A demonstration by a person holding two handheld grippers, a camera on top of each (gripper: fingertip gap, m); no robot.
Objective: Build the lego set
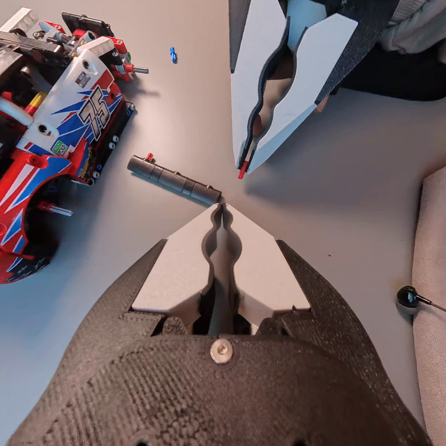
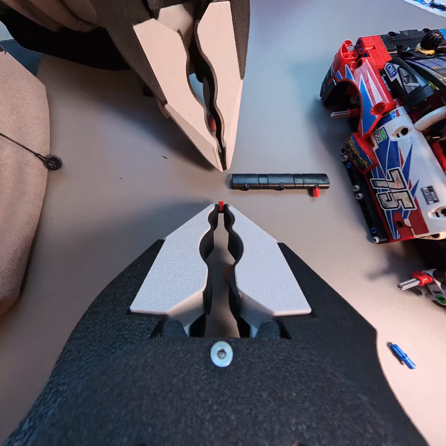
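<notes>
- Two white-fingered, black-bodied handheld grippers meet over the grey tabletop [image 2: 277,72]: the right gripper [image 2: 221,207] has its fingertips pinched on a small red plastic connector pin [image 2: 220,206], which pokes out just past the tips at the centre of the right wrist view.
- In the left wrist view that same pin [image 1: 242,170] hangs from the right gripper [image 1: 245,166] at centre right, angled down toward the table.
- The left gripper [image 1: 221,207] has its fingers drawn together with nothing visibly between them; its tips sit just beside the near end of the dark grey, segmented lego beam [image 1: 174,180].
- That beam [image 2: 280,181] lies flat, just right of centre in the right wrist view, its long axis running left to right across the frame.
- From the held pin the beam lies ahead and to the right, near but apart.
- One other red pin [image 2: 315,191] is already seated near the beam's far right end; two side holes toward the left look empty, though they are small and I may be misreading them.
- The left gripper is nearer the beam, so I judge it is the one to steady it while the right brings the pin round to face a hole in the beam's side.
- At the right edge of the right wrist view sits the red, white and blue lego race car body [image 2: 395,149], well apart from the beam.
- A loose blue pin [image 2: 401,354] lies at lower right.
</notes>
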